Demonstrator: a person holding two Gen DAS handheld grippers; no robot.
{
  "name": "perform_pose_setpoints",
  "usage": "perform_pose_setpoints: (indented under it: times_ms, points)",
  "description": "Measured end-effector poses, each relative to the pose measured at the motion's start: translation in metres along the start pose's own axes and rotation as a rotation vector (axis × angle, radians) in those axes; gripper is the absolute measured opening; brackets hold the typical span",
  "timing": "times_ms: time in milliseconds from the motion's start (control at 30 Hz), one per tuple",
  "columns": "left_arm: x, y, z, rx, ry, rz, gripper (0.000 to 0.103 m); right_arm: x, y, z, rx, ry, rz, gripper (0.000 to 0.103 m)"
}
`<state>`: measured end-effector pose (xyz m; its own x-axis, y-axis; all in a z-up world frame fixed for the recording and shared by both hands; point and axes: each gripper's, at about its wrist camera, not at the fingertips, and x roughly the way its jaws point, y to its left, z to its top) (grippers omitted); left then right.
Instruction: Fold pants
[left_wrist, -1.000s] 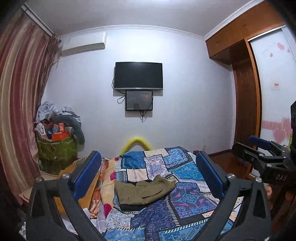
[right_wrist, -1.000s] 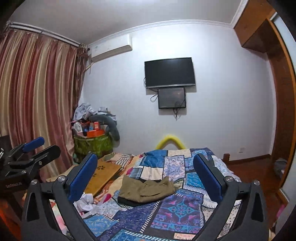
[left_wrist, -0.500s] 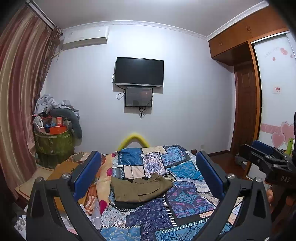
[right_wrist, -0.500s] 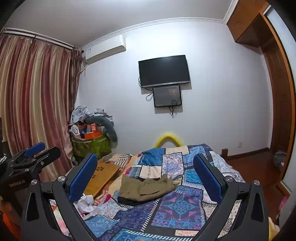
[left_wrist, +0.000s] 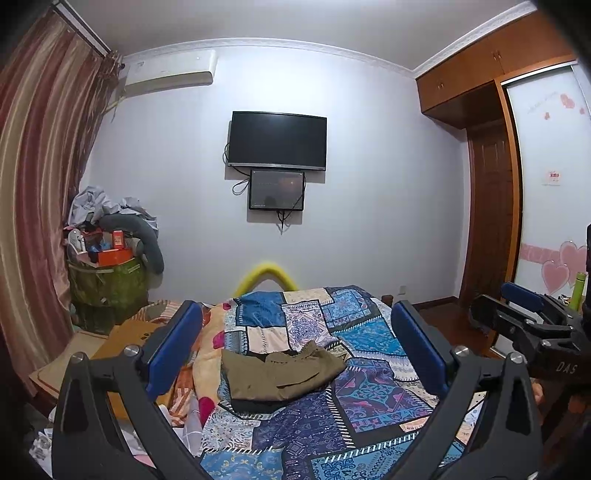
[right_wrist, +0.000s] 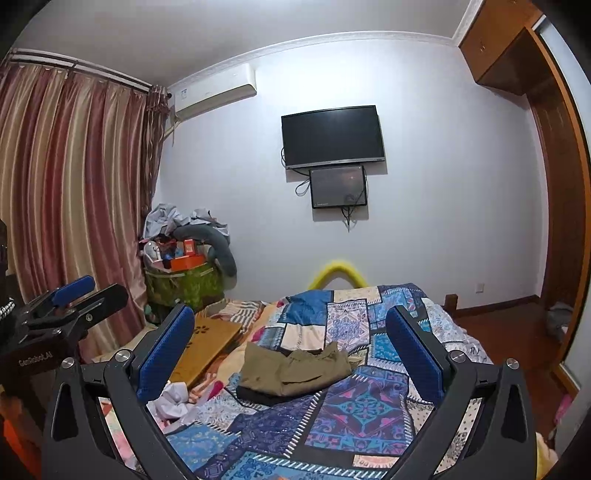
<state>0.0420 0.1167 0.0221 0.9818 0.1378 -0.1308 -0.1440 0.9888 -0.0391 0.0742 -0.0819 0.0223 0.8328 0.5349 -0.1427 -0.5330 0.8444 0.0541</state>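
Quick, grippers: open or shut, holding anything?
Left gripper: open, empty, short of the pants on the bed.
Right gripper: open, empty, also short of the pants.

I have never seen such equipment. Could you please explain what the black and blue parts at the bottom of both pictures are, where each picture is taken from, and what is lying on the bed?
There is no robot here. A person holds one handheld gripper in each hand, and each carries a wide-angle camera looking forward along its two fingers.

The left wrist view shows the left gripper, black arms with blue pads, spread open and empty. The right gripper appears at its right edge.

The right wrist view shows the right gripper from its own camera, also open and empty, with the left gripper at its left edge.

Both point at a bed with a blue patchwork cover. On it lie olive pants, bunched, on top of something dark. Neither gripper touches them. Nothing is held.
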Motion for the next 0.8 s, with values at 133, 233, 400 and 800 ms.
perform_pose_setpoints:
  times_ms: [133, 233, 400, 800]
  points:
    - [-0.0005, -0.0014, -0.0017, 0.007, -0.001, 0.002, 0.103, -0.0006, -0.0013, -0.0025, 0.001, 0.007, -0.001, 0.103]
    - [0.0007, -0.0035, -0.0037, 0.014, 0.002, 0.004, 0.103, -0.0016, -0.0025, -0.0032, 0.0, 0.011, -0.002, 0.103]
    - [0.0017, -0.0055, -0.0056, 0.023, 0.006, 0.006, 0.103, -0.0019, -0.003, -0.0011, -0.001, 0.017, -0.003, 0.103]
    - [0.0029, -0.0056, -0.0073, 0.021, 0.011, 0.0, 0.103, -0.0008, -0.0074, -0.0003, 0.005, 0.018, -0.007, 0.103]
